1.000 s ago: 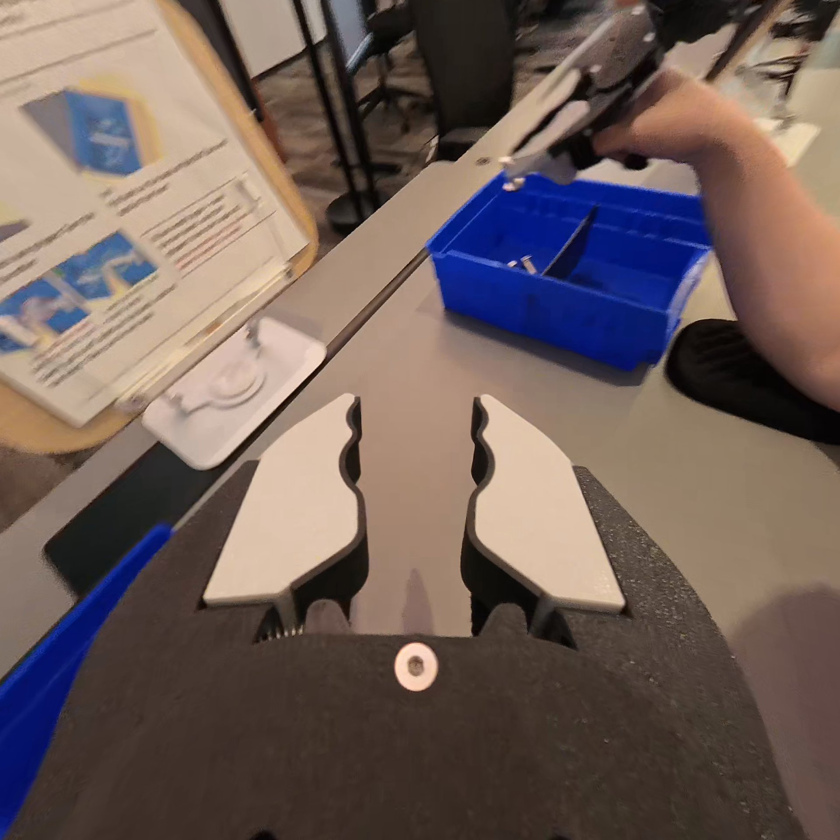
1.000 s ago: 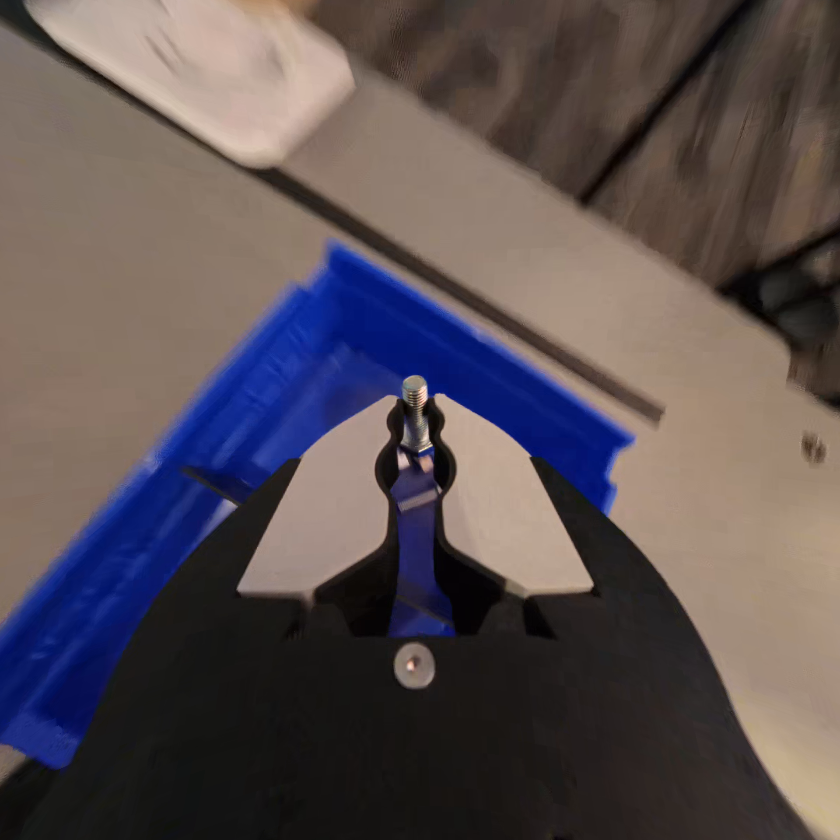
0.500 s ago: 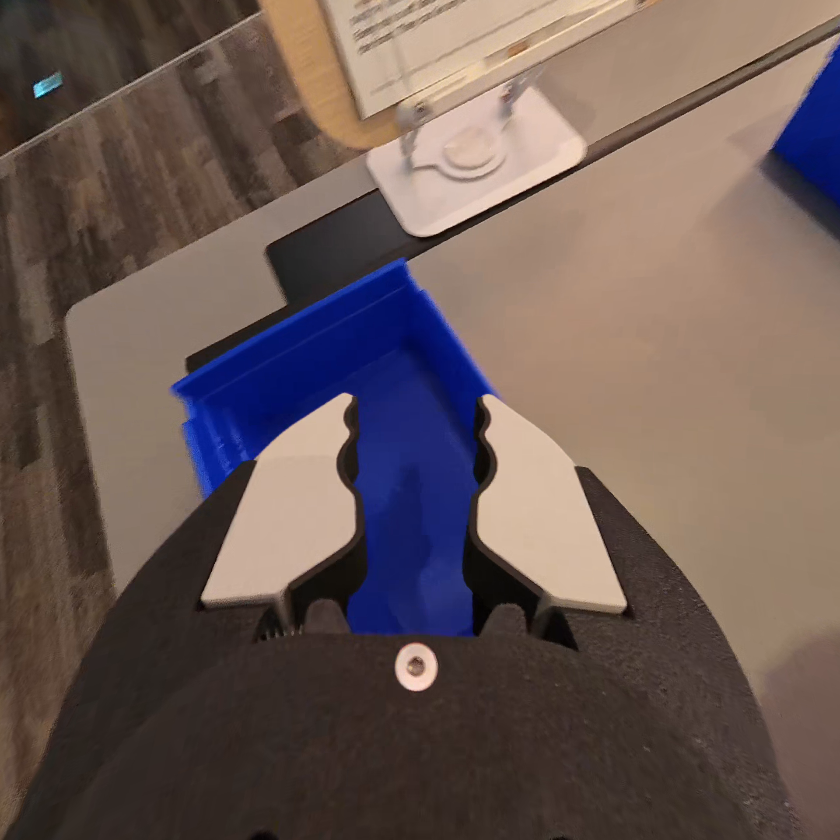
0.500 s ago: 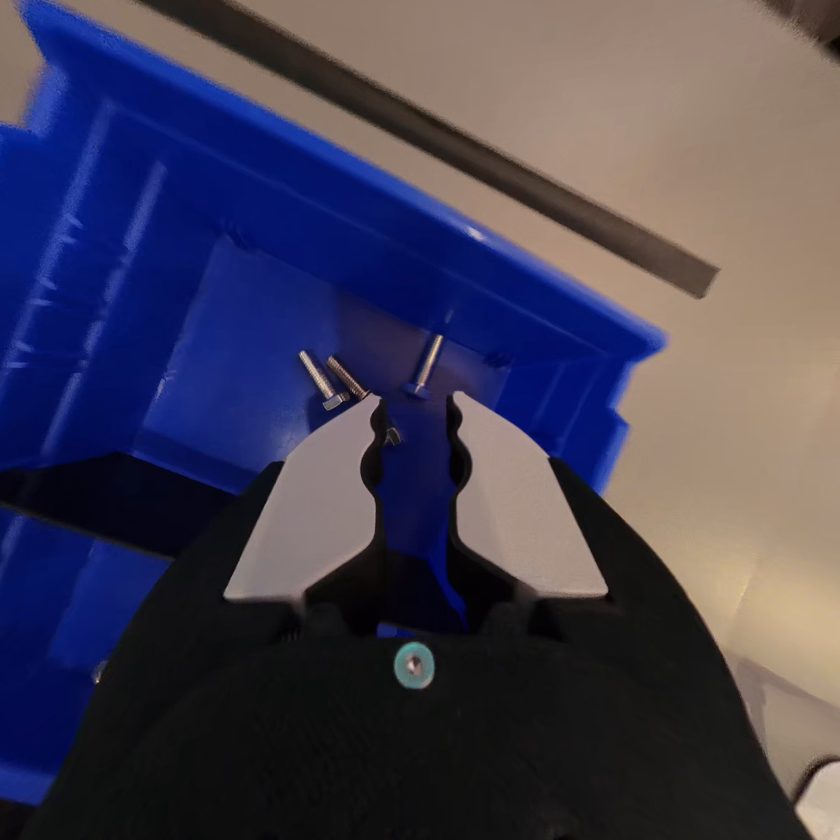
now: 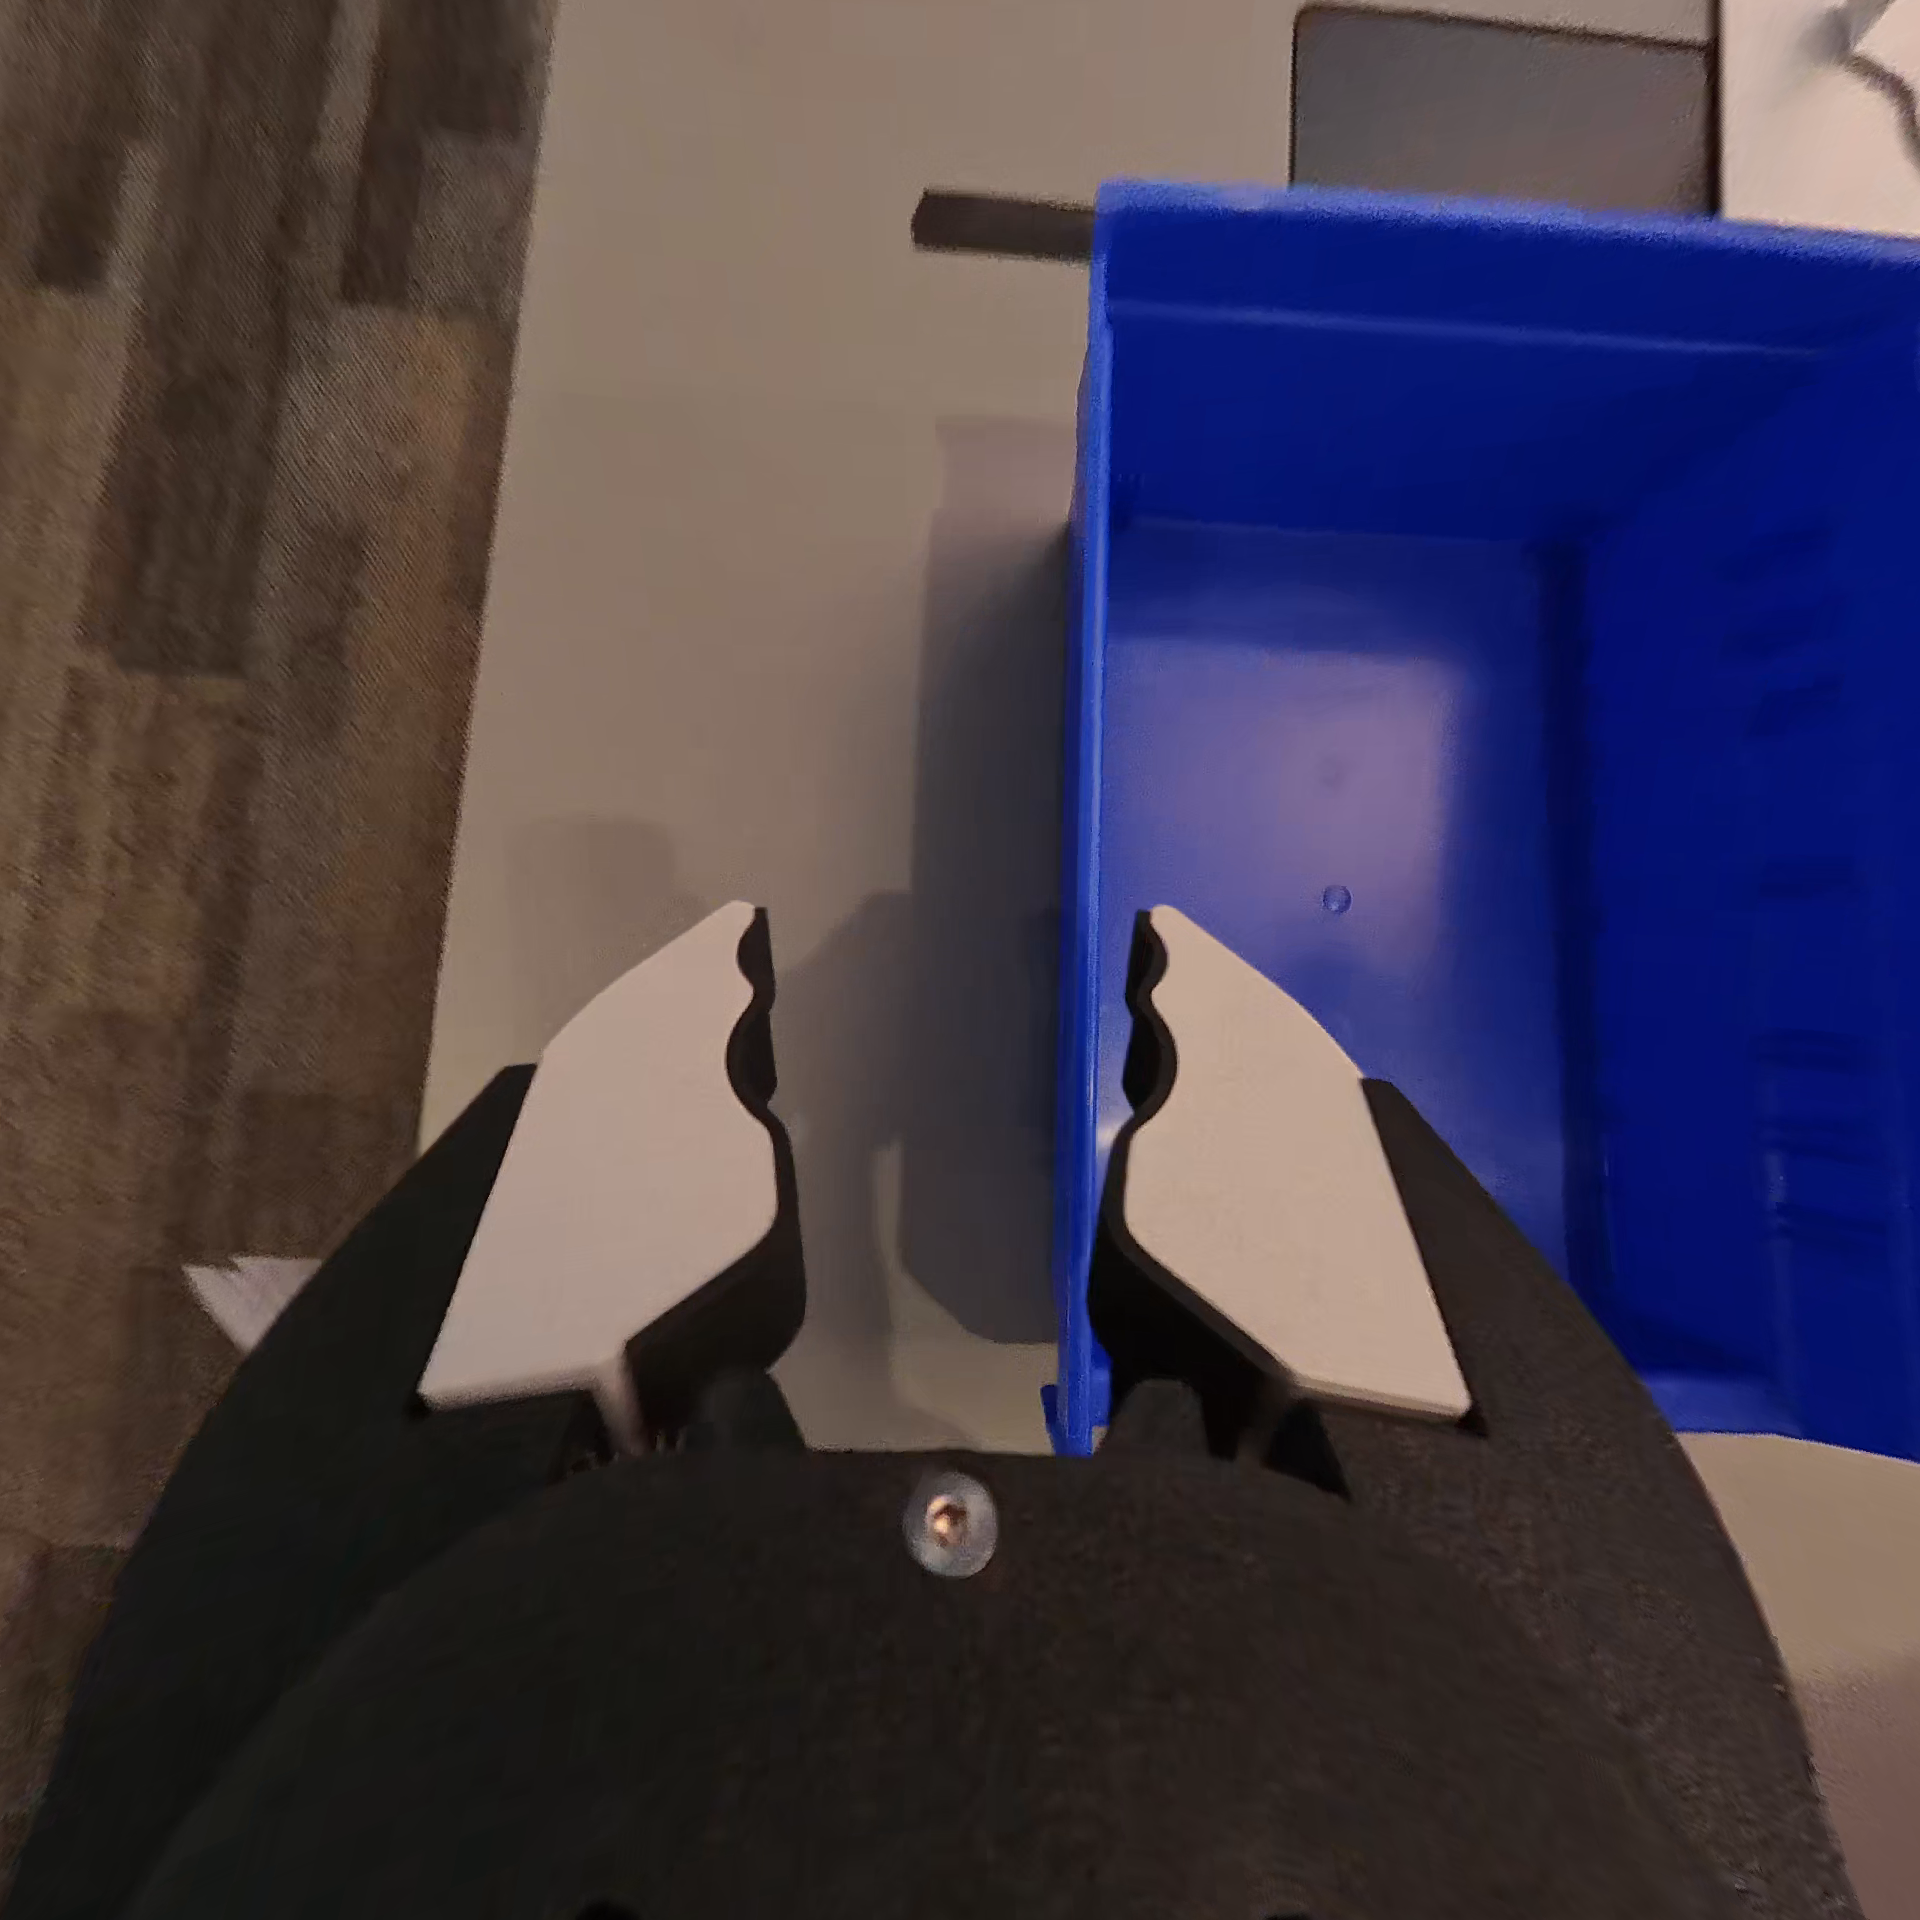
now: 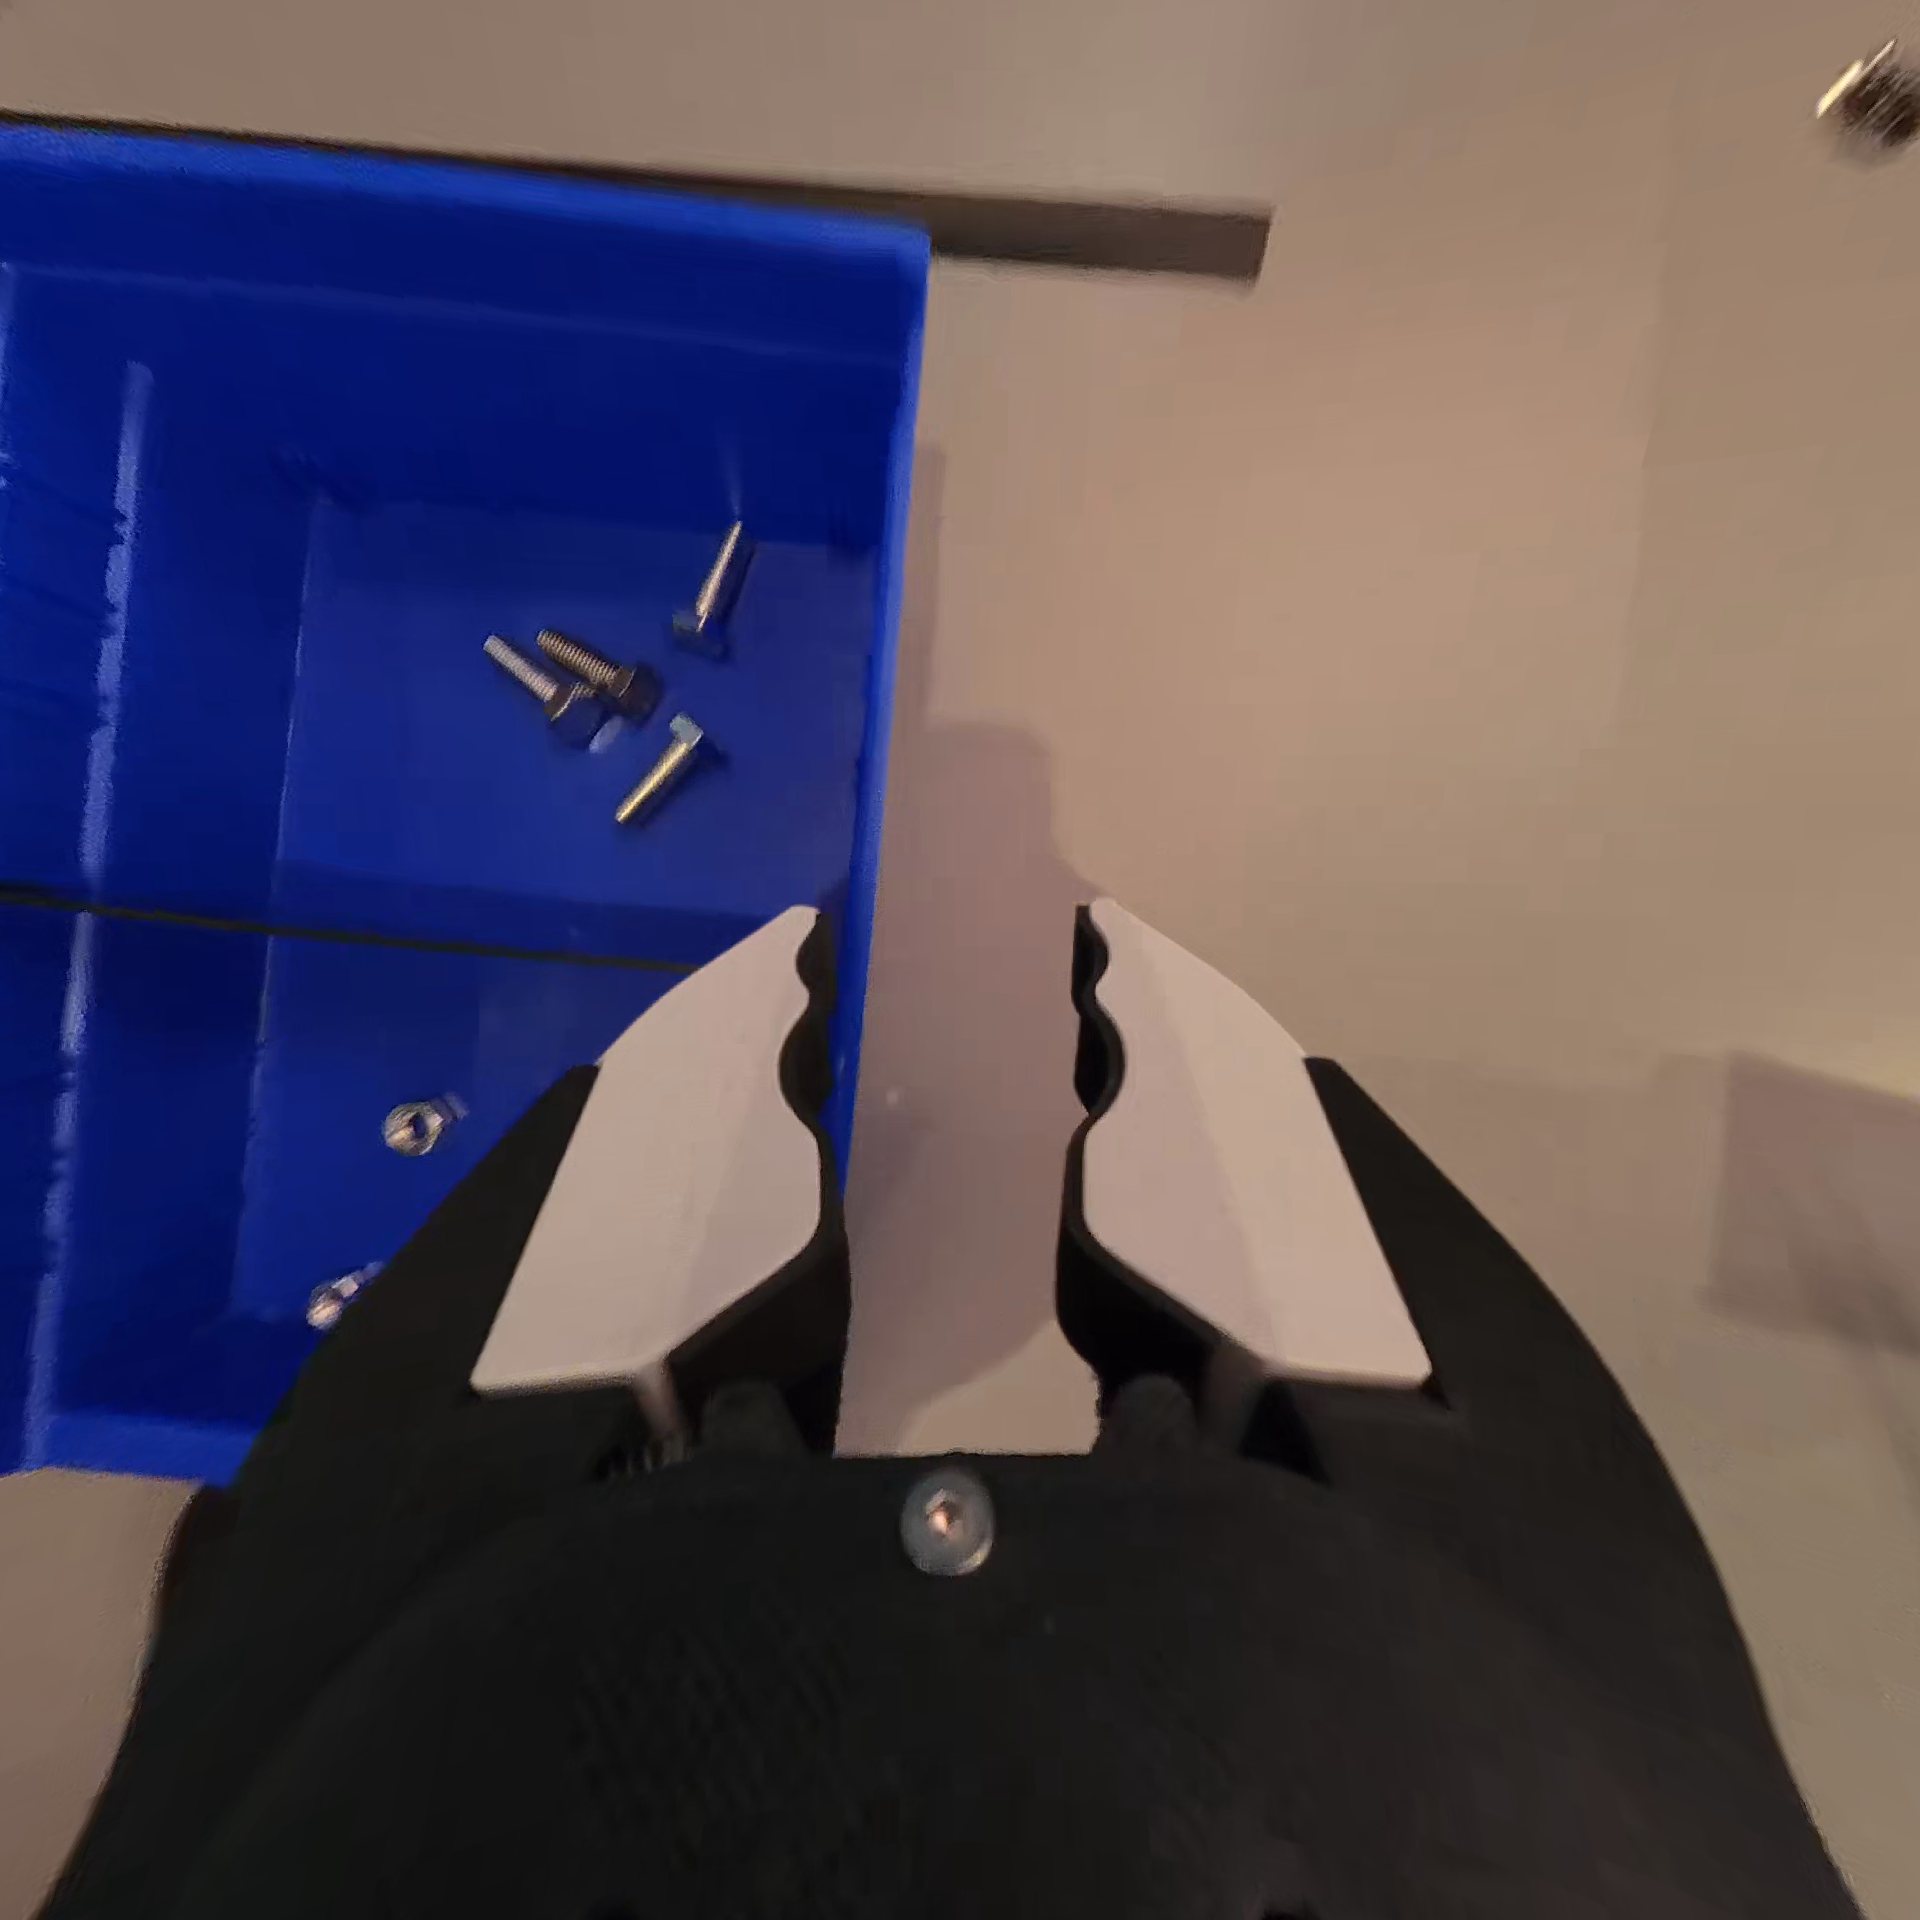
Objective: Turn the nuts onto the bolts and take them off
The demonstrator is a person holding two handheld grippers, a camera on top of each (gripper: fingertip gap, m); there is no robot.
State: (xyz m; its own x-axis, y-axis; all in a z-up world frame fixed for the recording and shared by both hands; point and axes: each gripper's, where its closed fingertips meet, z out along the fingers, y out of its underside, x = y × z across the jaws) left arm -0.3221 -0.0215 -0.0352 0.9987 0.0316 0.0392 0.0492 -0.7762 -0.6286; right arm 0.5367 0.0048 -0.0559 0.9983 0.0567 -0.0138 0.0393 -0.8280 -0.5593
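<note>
Both jaws gape empty: left gripper [image 5: 951,920] straddles an empty blue plastic bin's [image 5: 1091,727] wall, right gripper [image 6: 948,914] over bare grey tabletop [image 6: 1351,623], silver steel bolts [image 6: 608,681] at 10 o'clock inside a divided blue bin [image 6: 894,520].

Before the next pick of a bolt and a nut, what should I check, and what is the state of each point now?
1. Right gripper open and empty: ok.
2. Left gripper open and empty: ok.
3. Bolts loose in the far compartment of the divided blue bin: ok, four seen.
4. Nuts in the near compartment: ok, two seen, one partly hidden.
5. Right gripper above the bolts: not ok, it is over the table beside the bin.
6. Other blue bin under the left gripper holds parts: not ok, the visible floor is bare.
</note>
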